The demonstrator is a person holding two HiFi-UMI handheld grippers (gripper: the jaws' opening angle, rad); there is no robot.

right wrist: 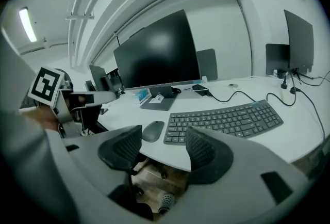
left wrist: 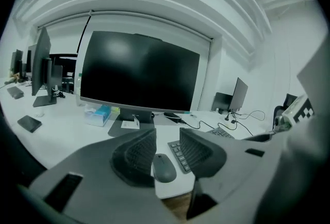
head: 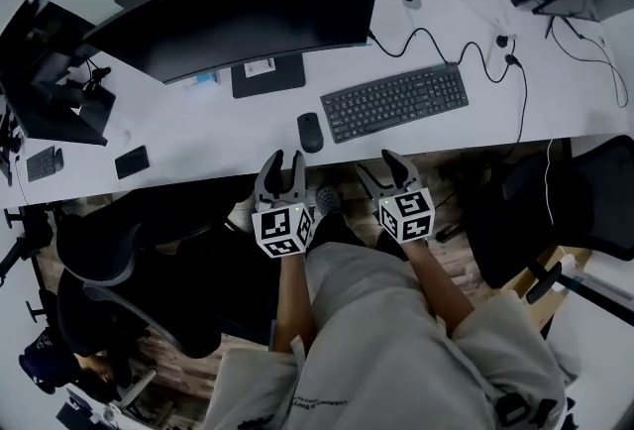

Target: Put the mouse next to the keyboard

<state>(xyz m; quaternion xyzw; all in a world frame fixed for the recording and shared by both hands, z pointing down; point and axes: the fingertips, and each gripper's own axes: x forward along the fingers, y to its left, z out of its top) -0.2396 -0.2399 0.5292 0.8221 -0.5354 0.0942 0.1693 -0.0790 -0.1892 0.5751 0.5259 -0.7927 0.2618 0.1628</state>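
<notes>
Left claw (head: 282, 161), right claw (head: 378, 164) agape — one mouse (head: 310, 132), one keyboard (head: 394, 101), seemingly apart.

Lit evenly and coolly from above, with a ceiling strip lamp (right wrist: 27, 24) glowing at the upper left of the right gripper view and the white desk (head: 198, 136) bright across the top of the head view, dimming to deep shadow in its lower half. Bends lines hard toward the edges, with black rounded corners in both gripper views. Blurs the near foreground along their bottom, and catches a pale sheen on the black monitor (left wrist: 139, 70) at upper centre.
</notes>
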